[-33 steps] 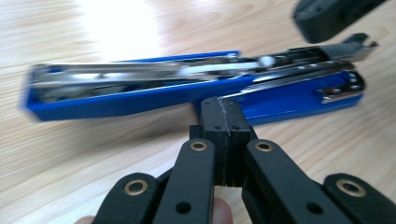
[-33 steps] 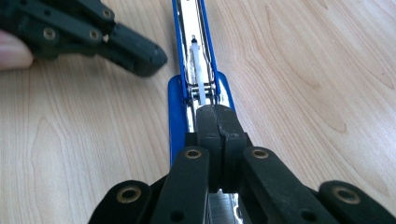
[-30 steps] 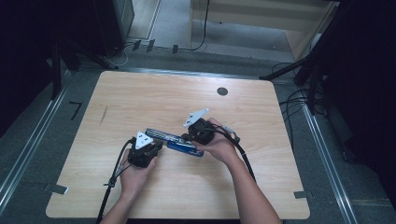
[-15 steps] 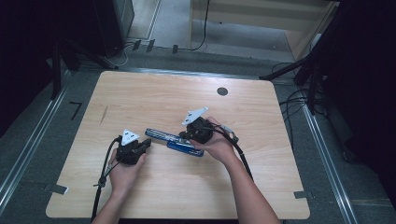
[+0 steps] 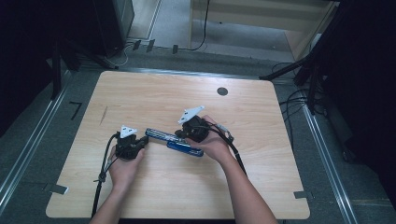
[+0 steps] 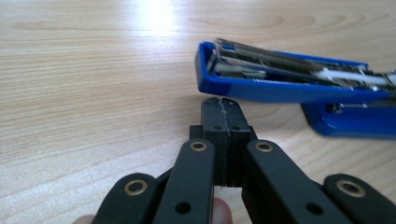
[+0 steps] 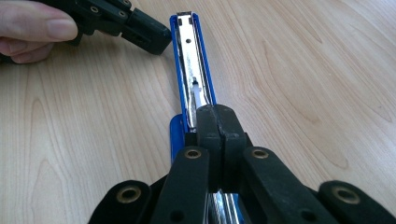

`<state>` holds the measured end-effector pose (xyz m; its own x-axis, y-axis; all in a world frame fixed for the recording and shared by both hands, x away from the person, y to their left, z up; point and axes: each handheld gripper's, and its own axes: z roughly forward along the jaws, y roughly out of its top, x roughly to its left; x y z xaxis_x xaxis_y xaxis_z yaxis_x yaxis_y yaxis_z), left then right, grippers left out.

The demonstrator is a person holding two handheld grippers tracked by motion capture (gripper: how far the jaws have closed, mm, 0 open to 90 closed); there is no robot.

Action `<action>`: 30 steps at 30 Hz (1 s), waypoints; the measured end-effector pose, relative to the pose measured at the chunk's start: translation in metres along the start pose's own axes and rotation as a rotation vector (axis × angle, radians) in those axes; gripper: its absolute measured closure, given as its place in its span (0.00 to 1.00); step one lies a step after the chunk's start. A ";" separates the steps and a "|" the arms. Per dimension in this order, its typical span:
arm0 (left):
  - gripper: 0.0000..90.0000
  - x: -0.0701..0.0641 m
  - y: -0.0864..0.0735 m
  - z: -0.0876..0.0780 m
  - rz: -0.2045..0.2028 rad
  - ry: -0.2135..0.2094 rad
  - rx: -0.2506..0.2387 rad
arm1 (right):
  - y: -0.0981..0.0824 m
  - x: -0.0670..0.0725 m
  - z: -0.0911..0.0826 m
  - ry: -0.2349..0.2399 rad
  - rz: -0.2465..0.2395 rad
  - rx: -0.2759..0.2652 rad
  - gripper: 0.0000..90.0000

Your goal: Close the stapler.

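A blue stapler [image 5: 173, 140] lies swung open on the wooden table [image 5: 163, 98], its metal staple channel facing up. My left gripper [image 5: 143, 139] sits just off the stapler's left end, jaws shut with nothing between them. In the left gripper view its tip [image 6: 222, 105] rests just in front of the stapler's blue end [image 6: 280, 88], with no clear gap between them. My right gripper [image 7: 217, 114] is shut and hovers low over the open channel of the stapler [image 7: 194, 70], near its hinge end; whether it touches is unclear. The left gripper [image 7: 159, 41] shows beside the channel's far tip.
A dark round grommet [image 5: 222, 91] is set in the table toward the back. Tape tabs [image 5: 56, 189] mark the front corners. Metal floor rails [image 5: 28, 140] run along both sides, and cables [image 5: 289, 107] trail on the floor to the right.
My left gripper has slid a little to the left, away from the stapler's end. The right gripper and the stapler have stayed in place.
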<state>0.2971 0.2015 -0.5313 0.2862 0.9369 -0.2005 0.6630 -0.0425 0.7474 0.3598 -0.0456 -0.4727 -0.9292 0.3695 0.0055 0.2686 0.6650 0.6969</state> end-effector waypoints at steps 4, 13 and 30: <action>1.00 0.003 0.000 0.000 -0.024 -0.001 -0.002 | 0.003 0.001 0.006 -0.002 0.003 0.006 1.00; 1.00 0.002 0.001 0.001 -0.031 -0.006 -0.008 | 0.011 0.004 0.027 -0.002 0.009 0.005 1.00; 1.00 0.002 0.000 0.000 -0.023 -0.014 -0.010 | 0.024 0.010 0.049 0.000 -0.011 0.015 1.00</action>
<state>0.2980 0.2031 -0.5314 0.2802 0.9328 -0.2265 0.6627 -0.0173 0.7486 0.3693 0.0057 -0.4912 -0.9322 0.3618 -0.0022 0.2617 0.6785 0.6864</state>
